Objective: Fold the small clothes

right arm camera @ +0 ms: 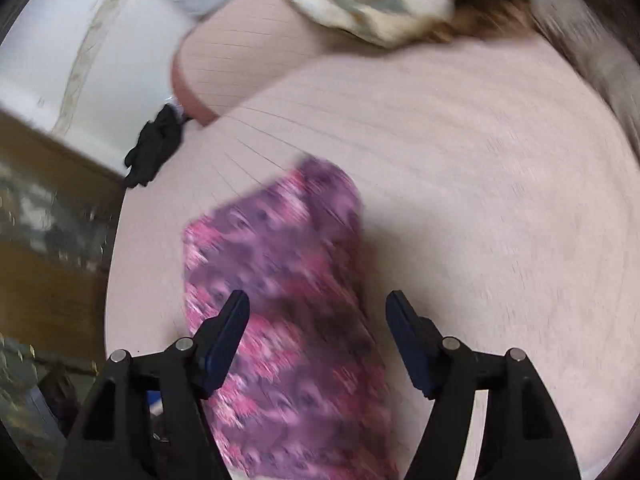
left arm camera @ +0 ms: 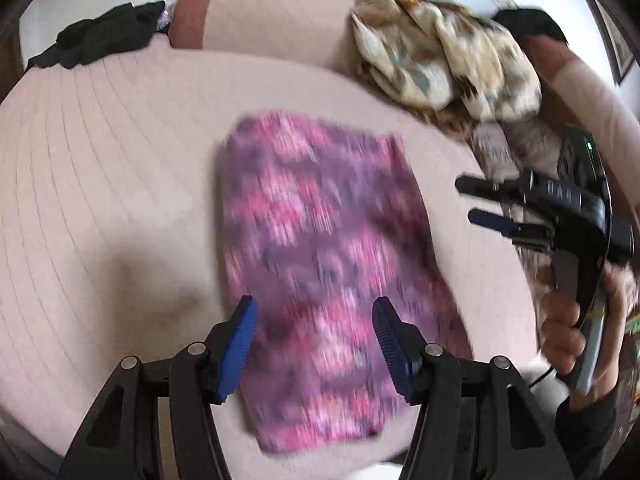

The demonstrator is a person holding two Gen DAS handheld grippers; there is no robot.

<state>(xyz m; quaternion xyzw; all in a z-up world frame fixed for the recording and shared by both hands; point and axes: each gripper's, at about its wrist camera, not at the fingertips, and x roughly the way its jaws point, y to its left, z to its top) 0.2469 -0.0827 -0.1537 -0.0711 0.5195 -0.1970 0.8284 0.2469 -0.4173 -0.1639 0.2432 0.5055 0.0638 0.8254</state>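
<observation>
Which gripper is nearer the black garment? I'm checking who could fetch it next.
Probably left. The left gripper and right gripper both hover open over the pink floral cloth; the black garment lies far-left.

Soft, even indoor light, faint shadows on the pink bedcover (left arm camera: 100, 168), heavy motion blur — worst on the patterned cloth (left arm camera: 320, 264) — strong fisheye bending, dark vignetted corners.

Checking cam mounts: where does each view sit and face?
Left wrist: on left gripper, looking down over pink cloth on the bed; own fingers open, right gripper and hand visible.
Right wrist: on right gripper, above the cloth's right edge; own fingers open.
Shared: cloth, bed, black garment, patterned pile.
</observation>
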